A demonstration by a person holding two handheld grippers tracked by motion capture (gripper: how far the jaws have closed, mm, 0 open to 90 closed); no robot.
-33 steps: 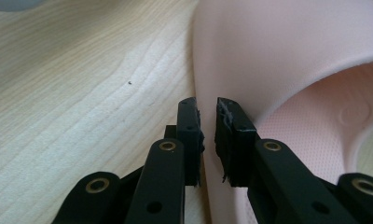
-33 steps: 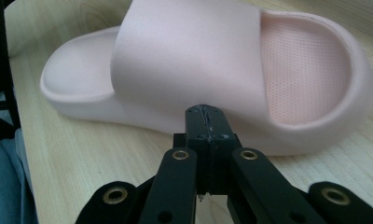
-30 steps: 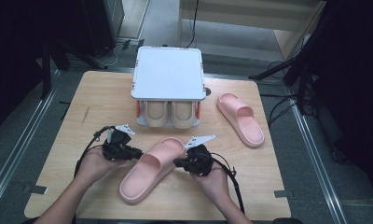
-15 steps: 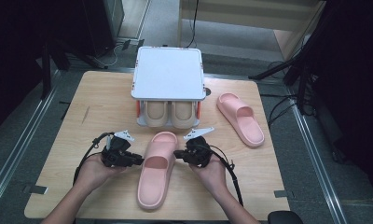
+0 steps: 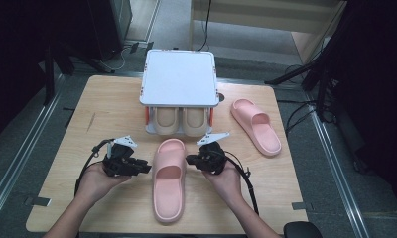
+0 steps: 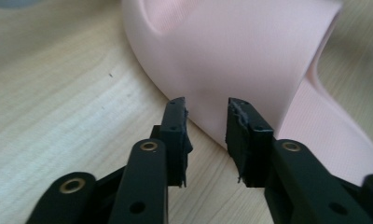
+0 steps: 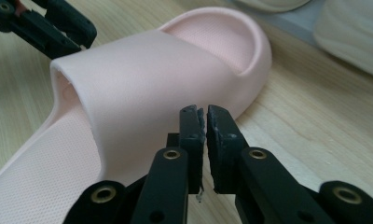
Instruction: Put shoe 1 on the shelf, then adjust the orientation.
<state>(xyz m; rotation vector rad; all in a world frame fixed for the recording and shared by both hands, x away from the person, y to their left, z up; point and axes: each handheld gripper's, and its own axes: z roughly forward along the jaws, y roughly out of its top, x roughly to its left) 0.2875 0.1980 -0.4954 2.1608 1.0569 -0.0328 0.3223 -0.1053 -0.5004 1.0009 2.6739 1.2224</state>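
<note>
Two claws flank pink slipper: left claw parted, just opening; right claw slightly parted, just opening, both empty.

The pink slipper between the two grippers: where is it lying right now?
In the high view the pink slipper lies flat on the table's near half, toe towards the shoe rack, with the left gripper and right gripper at its sides.
</note>
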